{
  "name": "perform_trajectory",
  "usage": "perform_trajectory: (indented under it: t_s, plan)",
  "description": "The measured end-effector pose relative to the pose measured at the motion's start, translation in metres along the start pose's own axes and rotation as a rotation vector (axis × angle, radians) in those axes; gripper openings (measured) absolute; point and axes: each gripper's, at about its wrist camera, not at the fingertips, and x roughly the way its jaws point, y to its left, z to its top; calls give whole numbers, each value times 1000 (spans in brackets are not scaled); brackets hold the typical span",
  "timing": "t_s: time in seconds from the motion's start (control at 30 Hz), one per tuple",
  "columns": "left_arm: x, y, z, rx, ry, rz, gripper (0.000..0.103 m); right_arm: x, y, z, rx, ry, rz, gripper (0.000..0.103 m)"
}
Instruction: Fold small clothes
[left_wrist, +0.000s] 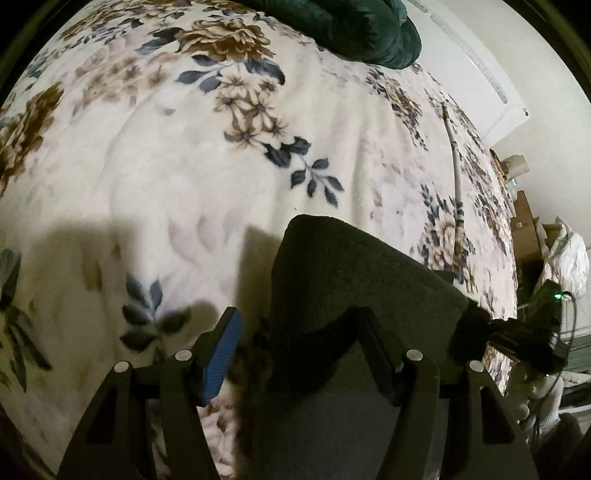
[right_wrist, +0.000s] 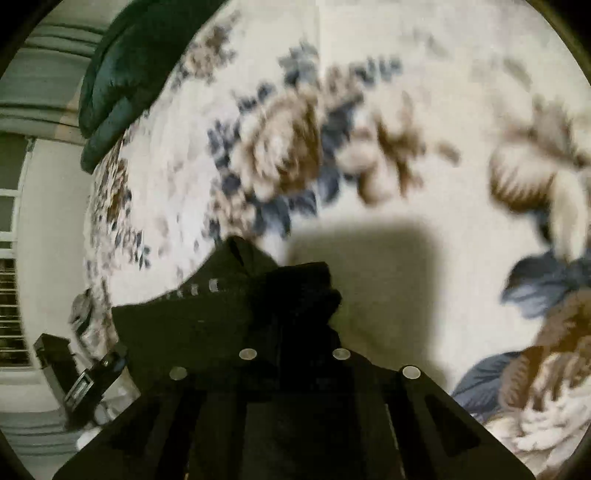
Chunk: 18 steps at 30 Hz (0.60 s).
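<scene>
A small dark garment (left_wrist: 351, 266) hangs over a floral blanket (left_wrist: 166, 177), stretched between both grippers. My left gripper (left_wrist: 297, 315) stands open. Its blue pad (left_wrist: 221, 354) is bare, and the cloth drapes between the jaws and around the right finger. At the garment's far right end the right gripper (left_wrist: 532, 328) grips a bunched corner. In the right wrist view, the right gripper (right_wrist: 295, 325) is shut on a bunched fold of the dark garment (right_wrist: 207, 314), which hides its fingertips. The left gripper (right_wrist: 85, 380) shows at the lower left edge.
A dark green cushion (left_wrist: 362, 29) lies at the blanket's far edge, and it also appears in the right wrist view (right_wrist: 122, 74). A thin pale rod (left_wrist: 456, 166) rests on the bed to the right. Cardboard boxes (left_wrist: 524, 229) and a white bundle (left_wrist: 569, 258) stand beyond the bed's right edge.
</scene>
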Motion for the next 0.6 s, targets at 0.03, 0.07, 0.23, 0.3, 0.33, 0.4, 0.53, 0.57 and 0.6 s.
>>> perform_trajectory:
  t_s: [0.03, 0.07, 0.23, 0.3, 0.33, 0.4, 0.53, 0.57, 0.6]
  plan:
    - [0, 1, 0, -8, 0, 1, 62, -6, 7, 1, -13, -28, -12, 9]
    - [1, 0, 1, -13, 1, 0, 62, -13, 12, 3, -17, -54, -27, 9]
    - [9, 0, 12, -28, -11, -1, 62, -10, 28, 29, -54, -77, -104, 9]
    - [21, 2, 20, -44, 0, -11, 62, 7, 27, 35, -74, -5, -136, 11]
    - [29, 5, 24, -60, 9, -14, 64, 11, 20, 37, -66, 34, -147, 16]
    - [39, 11, 31, -83, 24, -13, 64, 7, 6, 36, -8, 50, -143, 37]
    - [28, 15, 31, -100, 19, -37, 63, -26, -21, 9, 73, 77, -92, 52]
    - [17, 13, 26, -85, 6, -30, 62, -35, -28, -4, 90, 91, -90, 52]
    - [9, 13, 20, -79, -1, -26, 62, -41, -32, -15, 103, 103, -81, 52]
